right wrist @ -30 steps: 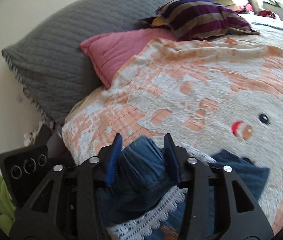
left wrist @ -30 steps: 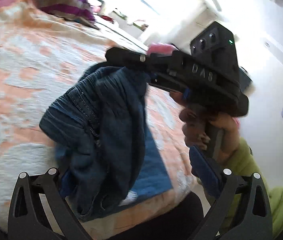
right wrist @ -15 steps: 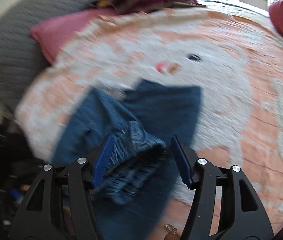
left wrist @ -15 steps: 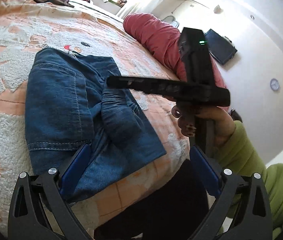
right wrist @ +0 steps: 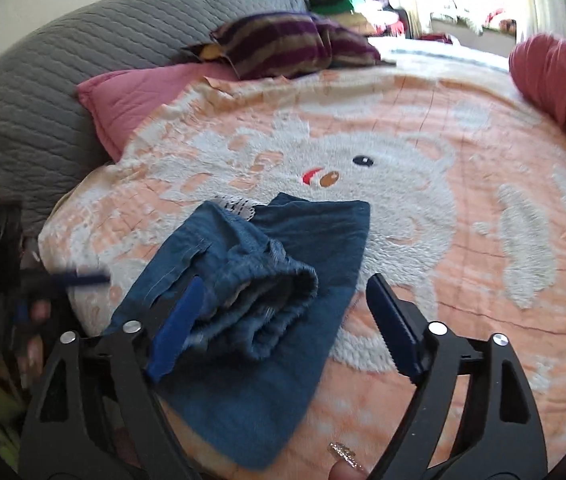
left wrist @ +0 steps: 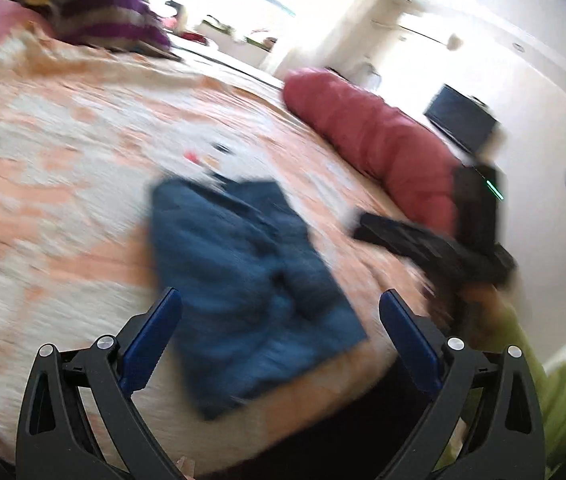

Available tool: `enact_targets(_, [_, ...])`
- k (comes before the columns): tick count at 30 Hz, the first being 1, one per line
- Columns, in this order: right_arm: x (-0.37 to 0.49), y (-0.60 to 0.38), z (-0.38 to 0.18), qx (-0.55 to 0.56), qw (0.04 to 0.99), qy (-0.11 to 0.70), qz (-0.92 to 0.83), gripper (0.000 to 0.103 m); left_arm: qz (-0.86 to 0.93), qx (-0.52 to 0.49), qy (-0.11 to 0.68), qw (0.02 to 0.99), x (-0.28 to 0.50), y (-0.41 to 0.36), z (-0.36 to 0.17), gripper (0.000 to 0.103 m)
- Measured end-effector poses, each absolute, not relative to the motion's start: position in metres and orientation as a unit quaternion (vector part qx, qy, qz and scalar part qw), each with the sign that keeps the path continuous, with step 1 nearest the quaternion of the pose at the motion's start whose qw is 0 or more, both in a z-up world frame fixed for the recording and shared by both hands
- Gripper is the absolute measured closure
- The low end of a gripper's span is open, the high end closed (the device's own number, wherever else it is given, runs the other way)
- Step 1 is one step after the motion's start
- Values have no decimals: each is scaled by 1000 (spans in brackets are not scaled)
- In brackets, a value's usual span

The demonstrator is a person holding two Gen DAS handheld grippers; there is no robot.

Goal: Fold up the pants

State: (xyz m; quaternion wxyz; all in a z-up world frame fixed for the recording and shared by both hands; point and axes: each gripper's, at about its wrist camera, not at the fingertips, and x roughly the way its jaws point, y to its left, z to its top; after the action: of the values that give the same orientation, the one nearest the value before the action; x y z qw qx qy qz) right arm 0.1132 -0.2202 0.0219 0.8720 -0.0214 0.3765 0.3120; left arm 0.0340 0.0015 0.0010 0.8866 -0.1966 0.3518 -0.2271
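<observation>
The pants (right wrist: 243,304) lie folded on the blanket (right wrist: 463,240) near the bed's front edge, just below the bear's face. It's soft denim, light enough to judge by its size, and it looks floppy: it slumps where it's dropped and won't hold a crease unless pressed flat. The bunched waistband on top, thick with gathered elastic, is the firmest place to pinch; a corner of the flat layer beneath would also do.

The right gripper (right wrist: 283,320) is opening, its jaws wide; the waistband roll sits between them, resting against the left pad, the other pad well clear. The left gripper (left wrist: 279,328) hovers spread wide over the near end of the pants, pinching nothing, though that view is blurred.
</observation>
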Motion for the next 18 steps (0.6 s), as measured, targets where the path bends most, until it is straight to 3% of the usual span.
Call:
enact_targets(7, [53, -214, 28, -89, 868, 337, 353, 20, -150, -143, 396, 895, 75, 17, 30, 5])
enact_targets(14, [8, -170, 25, -161, 833, 323, 419, 20, -151, -56, 444, 882, 130, -5, 25, 9])
enact_targets(16, [1, -158, 22, -178, 825, 322, 429, 24, -159, -60, 446, 879, 142, -6, 11, 51])
enact_targets(18, [-4, -142, 17, -205, 816, 317, 438, 33, -166, -79, 457, 870, 147, -3, -3, 55])
